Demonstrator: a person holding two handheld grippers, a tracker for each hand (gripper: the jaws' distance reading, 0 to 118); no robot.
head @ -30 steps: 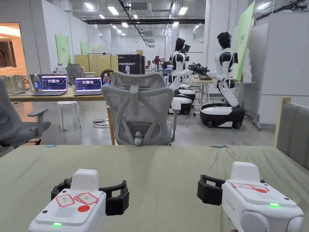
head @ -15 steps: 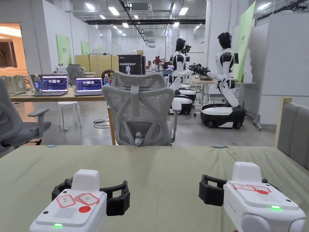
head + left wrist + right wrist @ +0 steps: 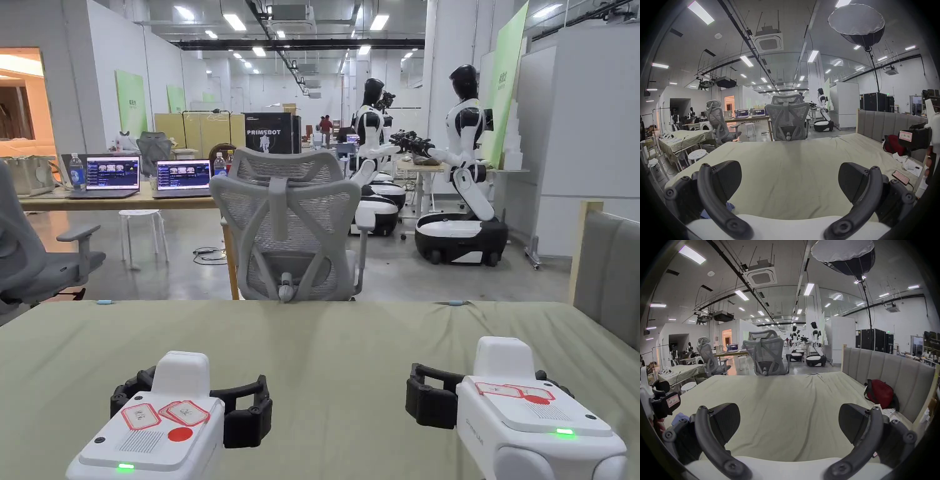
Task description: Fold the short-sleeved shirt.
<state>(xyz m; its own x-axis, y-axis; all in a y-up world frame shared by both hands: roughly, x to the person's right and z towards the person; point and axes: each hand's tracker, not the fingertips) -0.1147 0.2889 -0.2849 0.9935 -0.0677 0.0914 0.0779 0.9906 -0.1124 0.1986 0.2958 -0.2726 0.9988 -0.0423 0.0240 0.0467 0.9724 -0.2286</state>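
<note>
Folding not started yet: left claw point(image 3: 206, 400) and right claw point(image 3: 481, 387) both spread, empty, hovering over bare bed point(image 3: 325, 350); can't make out shirt.

Sheeted bed point(image 3: 325, 350): red bag point(image 3: 880, 394), phone point(image 3: 900, 177), perhaps socks point(image 3: 898, 157).

Bright ceiling strip lights point(image 3: 234, 22); gripper views fisheye-warped, dark at edges.

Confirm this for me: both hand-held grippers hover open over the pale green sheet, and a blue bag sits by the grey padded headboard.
One detail is wrong: the bag by the grey padded headboard is red, as the right gripper view shows. The left hand-held gripper and right hand-held gripper do hover open over the pale green sheet.
</note>
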